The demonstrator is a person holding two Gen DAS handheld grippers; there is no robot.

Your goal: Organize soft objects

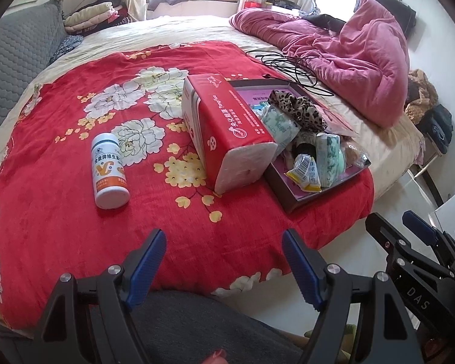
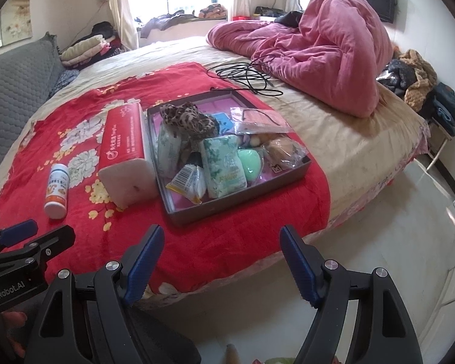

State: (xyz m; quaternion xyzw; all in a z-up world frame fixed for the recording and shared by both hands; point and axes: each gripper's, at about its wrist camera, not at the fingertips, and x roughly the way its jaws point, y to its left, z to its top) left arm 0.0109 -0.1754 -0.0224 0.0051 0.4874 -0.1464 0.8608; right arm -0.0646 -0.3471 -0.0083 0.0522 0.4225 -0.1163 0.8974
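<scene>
A shallow dark tray (image 2: 194, 212) (image 1: 291, 203) sits on the red floral blanket (image 1: 60, 212) (image 2: 233, 236) and holds several soft things: a leopard-print scrunchie (image 2: 186, 121) (image 1: 297, 109), green tissue packs (image 2: 223, 163) (image 1: 329, 157), a mint sponge (image 2: 250, 165) and small snack packets (image 2: 188, 182). A red tissue pack (image 1: 227, 133) (image 2: 123, 145) leans against the tray's left wall. A white pill bottle (image 1: 109, 171) (image 2: 56, 191) lies further left. My left gripper (image 1: 224, 262) and my right gripper (image 2: 221, 257) hang open and empty over the bed's near edge.
A heaped pink duvet (image 2: 324, 48) (image 1: 358, 54) fills the far right of the bed, with a black cable (image 2: 248, 75) (image 1: 291, 66) in front of it. A grey quilted sofa (image 1: 12, 57) stands left. White floor (image 2: 379, 257) lies right of the bed.
</scene>
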